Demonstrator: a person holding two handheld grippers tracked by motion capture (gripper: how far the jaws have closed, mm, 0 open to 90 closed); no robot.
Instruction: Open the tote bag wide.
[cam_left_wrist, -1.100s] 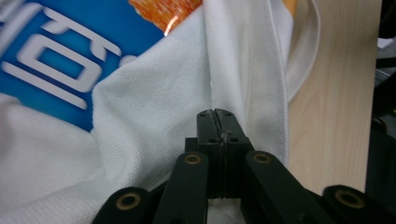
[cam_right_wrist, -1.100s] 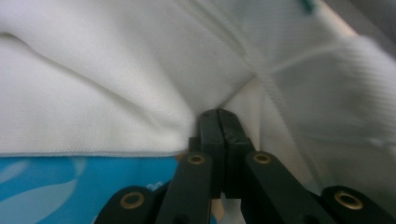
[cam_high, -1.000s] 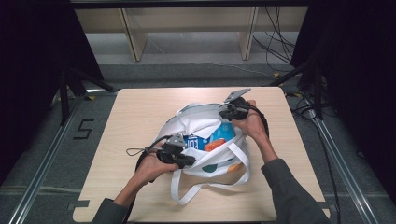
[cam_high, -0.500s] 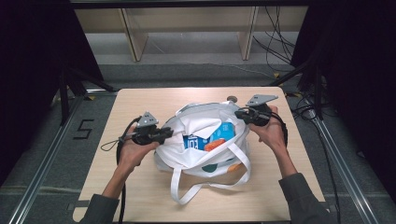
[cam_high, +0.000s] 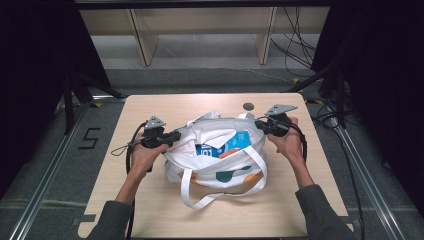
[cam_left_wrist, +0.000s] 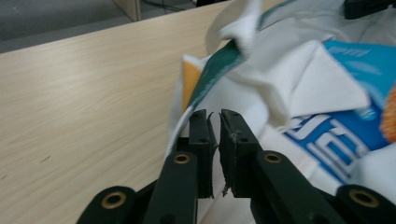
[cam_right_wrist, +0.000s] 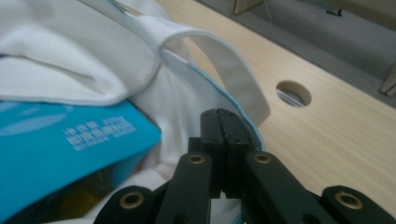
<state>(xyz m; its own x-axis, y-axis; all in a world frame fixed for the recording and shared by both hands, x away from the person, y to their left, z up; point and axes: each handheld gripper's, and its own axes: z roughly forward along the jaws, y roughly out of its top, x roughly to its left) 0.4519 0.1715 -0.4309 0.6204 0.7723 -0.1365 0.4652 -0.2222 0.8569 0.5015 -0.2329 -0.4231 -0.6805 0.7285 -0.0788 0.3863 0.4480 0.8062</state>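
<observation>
Soft white bag (cam_high: 216, 155) held at both rims, mid-counter (cam_high: 165, 107).

Nearest the person, loose straps (cam_high: 200, 192) trail limp; the cloth is light and floppy and sags wherever unsupported, so the hemmed rim is the place to grip. The left tongs (cam_left_wrist: 214, 122) stand barely parted with what looks like the rim edge between them, though I cannot tell a firm pinch. The right tongs (cam_right_wrist: 225, 122) press together on the far rim. Inside, a blue box (cam_high: 222, 146) gives some stiffness and weight.
</observation>
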